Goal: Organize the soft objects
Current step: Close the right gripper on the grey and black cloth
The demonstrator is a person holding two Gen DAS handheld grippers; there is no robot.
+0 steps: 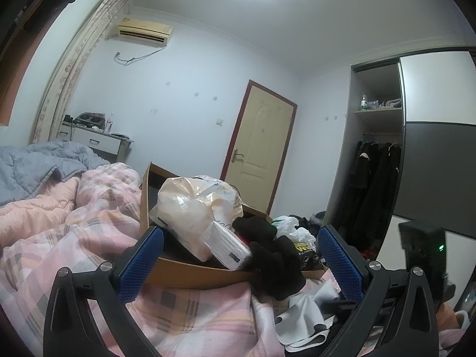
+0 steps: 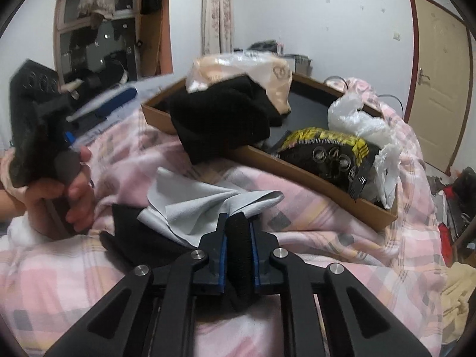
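A shallow cardboard box [image 1: 190, 272] [image 2: 327, 192] lies on the pink checked quilt. It holds a cream plastic bag [image 1: 190, 208] [image 2: 276, 73], a white packet [image 1: 229, 245], a black-and-yellow packet [image 2: 327, 151] and white plastic [image 2: 360, 119]. A black knit garment [image 1: 276, 264] [image 2: 226, 119] hangs over the box's near rim. My left gripper [image 1: 241, 261] is open and empty, its jaws on either side of the box. My right gripper [image 2: 239, 229] is shut on a black knit piece [image 2: 239, 250]. A grey cloth [image 2: 193, 208] [image 1: 303, 318] lies just beyond it on the quilt.
A grey duvet [image 1: 35, 166] lies at the far left of the bed. A door [image 1: 261, 145] and an open wardrobe with dark coats [image 1: 374, 184] stand behind. The hand holding the left gripper [image 2: 68, 190] shows in the right wrist view. Clutter lies on the floor [image 2: 455, 196].
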